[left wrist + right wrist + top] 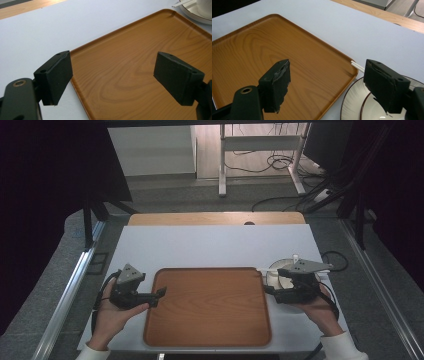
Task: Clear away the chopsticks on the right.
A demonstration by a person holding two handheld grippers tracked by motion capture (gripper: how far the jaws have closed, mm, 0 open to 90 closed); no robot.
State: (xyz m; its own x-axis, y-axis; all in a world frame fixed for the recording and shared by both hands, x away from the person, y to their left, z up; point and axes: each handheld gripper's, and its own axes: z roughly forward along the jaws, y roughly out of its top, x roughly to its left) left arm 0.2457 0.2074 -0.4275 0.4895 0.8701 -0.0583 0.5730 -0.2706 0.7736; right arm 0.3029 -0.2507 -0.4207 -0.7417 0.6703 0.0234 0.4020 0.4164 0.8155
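The tray (207, 307) lies between both hand-held grippers — left (161, 293) at its left rim, jaws wide. Right (270, 290) — wide too — hovers over the plate (352, 105) just beside the tray's right rim.

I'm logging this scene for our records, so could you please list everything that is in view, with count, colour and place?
tray: one, brown wood-grain, centre of the near table, nothing on it.
plate: one, white with a dark rim line, just right of the tray.
chopsticks: what looks like a white pair, lying across the plate's rim near the tray's far right corner.
white sheet: one, covering the table under the tray.
table: one, light wood, far edge showing.
desk frame: one, white, on the floor behind.
left gripper: one, black, open, at the tray's left edge.
right gripper: one, black, open, over the plate.
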